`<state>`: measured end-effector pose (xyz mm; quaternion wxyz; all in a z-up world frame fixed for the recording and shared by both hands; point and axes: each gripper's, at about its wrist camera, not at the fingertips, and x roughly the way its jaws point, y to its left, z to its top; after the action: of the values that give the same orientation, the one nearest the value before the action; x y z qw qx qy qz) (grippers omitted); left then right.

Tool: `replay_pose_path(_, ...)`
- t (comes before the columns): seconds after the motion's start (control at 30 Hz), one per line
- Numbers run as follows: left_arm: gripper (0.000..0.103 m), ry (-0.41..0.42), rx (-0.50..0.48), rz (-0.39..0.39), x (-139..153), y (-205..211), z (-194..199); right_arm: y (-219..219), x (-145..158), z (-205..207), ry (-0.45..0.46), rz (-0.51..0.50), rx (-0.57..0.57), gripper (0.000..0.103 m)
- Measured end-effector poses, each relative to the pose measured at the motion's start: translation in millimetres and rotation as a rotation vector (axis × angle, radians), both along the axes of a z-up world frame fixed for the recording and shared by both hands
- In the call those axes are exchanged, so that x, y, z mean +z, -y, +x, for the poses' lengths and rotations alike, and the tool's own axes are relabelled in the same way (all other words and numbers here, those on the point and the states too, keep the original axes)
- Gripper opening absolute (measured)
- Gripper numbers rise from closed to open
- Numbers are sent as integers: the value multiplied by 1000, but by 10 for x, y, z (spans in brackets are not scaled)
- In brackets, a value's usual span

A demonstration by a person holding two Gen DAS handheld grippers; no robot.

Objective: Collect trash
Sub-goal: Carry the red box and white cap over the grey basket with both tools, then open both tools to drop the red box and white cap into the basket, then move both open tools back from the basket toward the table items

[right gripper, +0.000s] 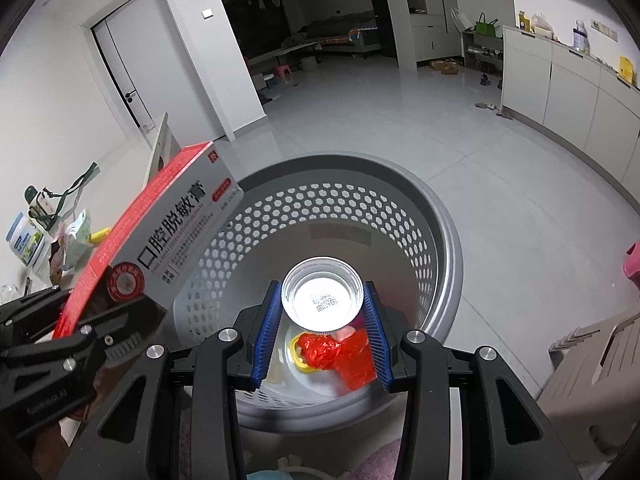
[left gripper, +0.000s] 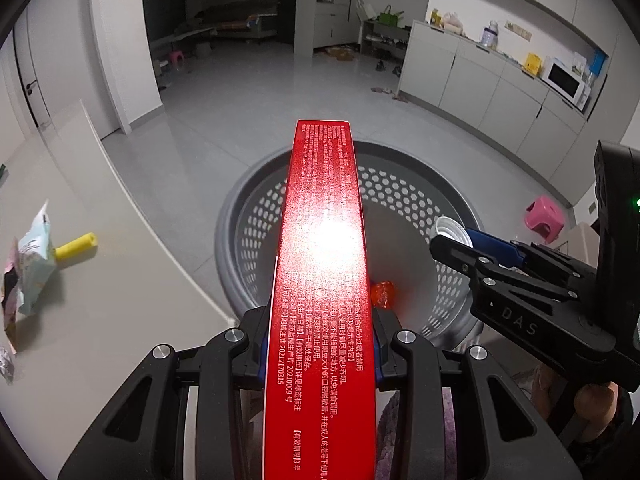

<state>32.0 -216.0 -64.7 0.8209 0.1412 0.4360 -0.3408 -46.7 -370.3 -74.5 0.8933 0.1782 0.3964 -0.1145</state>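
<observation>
My left gripper is shut on a long red and grey carton and holds it over the near rim of the grey perforated basket. The carton also shows in the right wrist view, with the left gripper at lower left. My right gripper is shut on a clear plastic cup above the basket. It also shows in the left wrist view, gripping the cup. Red crumpled wrapper and a yellow piece lie on the basket's floor.
A beige table stands left of the basket with a pale snack wrapper and a yellow cylinder. Bottles and a jar stand on its far side. A pink stool and white cabinets are on the right.
</observation>
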Motion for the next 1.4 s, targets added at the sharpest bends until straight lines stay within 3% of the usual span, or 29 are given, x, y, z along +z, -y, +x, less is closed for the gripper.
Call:
replay_pose_path(0.6, 36, -9, 19, 34, -54, 137, 30, 39, -73, 111, -25, 13, 6, 39)
replay_pose_path(0.7, 41, 0, 23, 34, -47, 144, 14, 50, -70, 128, -26, 12, 3, 40)
replay_pose_path(0.73, 46, 4, 25, 34, -42, 144, 9, 47, -69, 133, -25, 11, 1, 44)
replay_pose_path(0.8, 54, 8, 30, 32, -35, 118, 12, 58, -55, 119, -12, 4, -9, 63)
replay_pose_path(1.4, 64, 60, 76, 28, 37, 36, -7, 24, -35, 88, 4, 4, -14, 64)
